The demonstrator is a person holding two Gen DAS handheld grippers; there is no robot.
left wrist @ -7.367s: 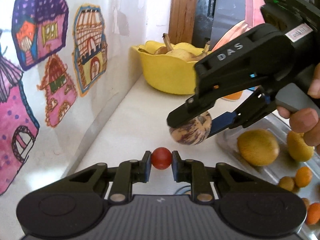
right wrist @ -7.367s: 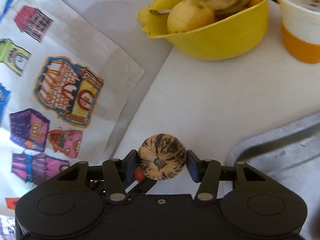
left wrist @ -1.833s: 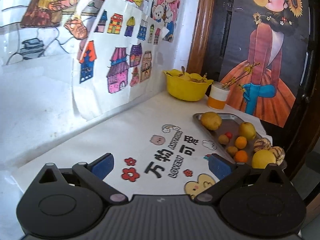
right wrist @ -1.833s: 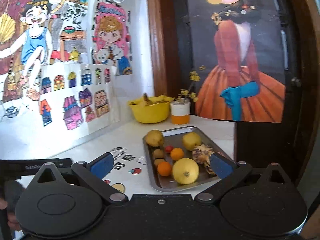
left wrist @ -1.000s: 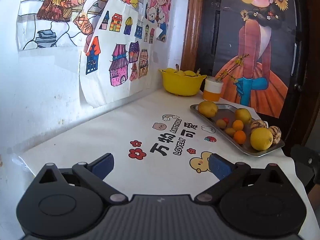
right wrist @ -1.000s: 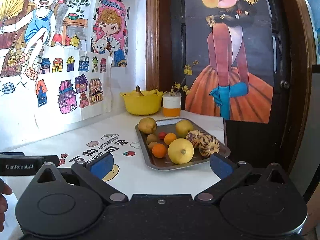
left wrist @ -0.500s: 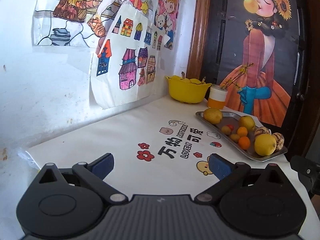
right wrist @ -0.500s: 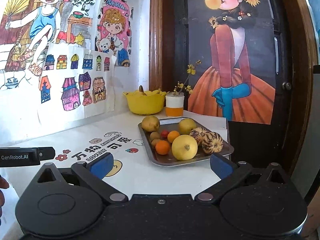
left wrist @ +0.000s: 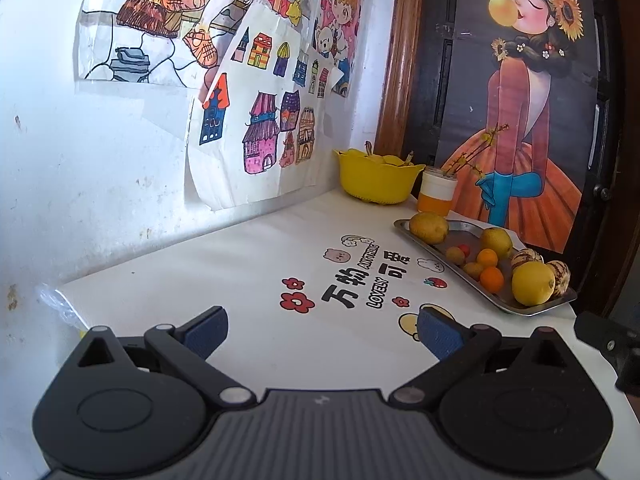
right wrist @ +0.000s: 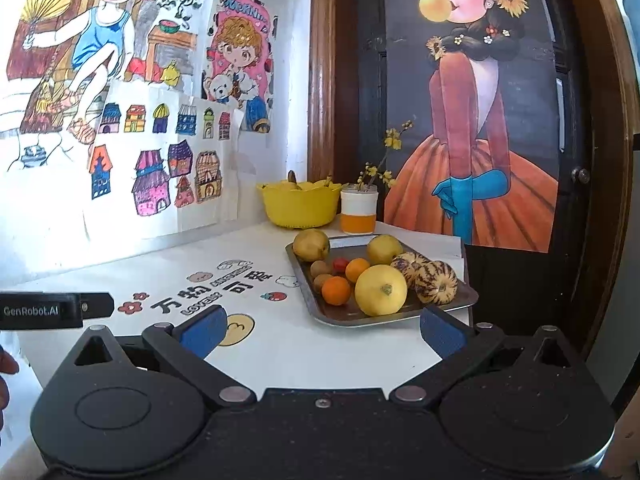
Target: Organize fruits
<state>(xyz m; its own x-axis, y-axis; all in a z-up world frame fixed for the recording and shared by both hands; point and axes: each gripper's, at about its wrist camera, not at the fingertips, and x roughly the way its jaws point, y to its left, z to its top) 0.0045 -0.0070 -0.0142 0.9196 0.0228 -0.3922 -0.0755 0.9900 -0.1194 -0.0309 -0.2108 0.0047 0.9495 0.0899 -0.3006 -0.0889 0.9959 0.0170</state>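
Note:
A metal tray on the white table holds several fruits: a big yellow citrus, two striped melons, small oranges, a small red fruit and yellow-brown fruits. My left gripper is open and empty, well back from the tray over the table's near end. My right gripper is open and empty, in front of the tray's near edge.
A yellow bowl with fruit peels and an orange-and-white cup stand at the back corner. Drawings cover the wall on the left. A dark door with a poster stands behind the table. The table's right edge is near the tray.
Both grippers have released their fruits, opened and drawn far back from the tray. In the last second they shifted only slightly.

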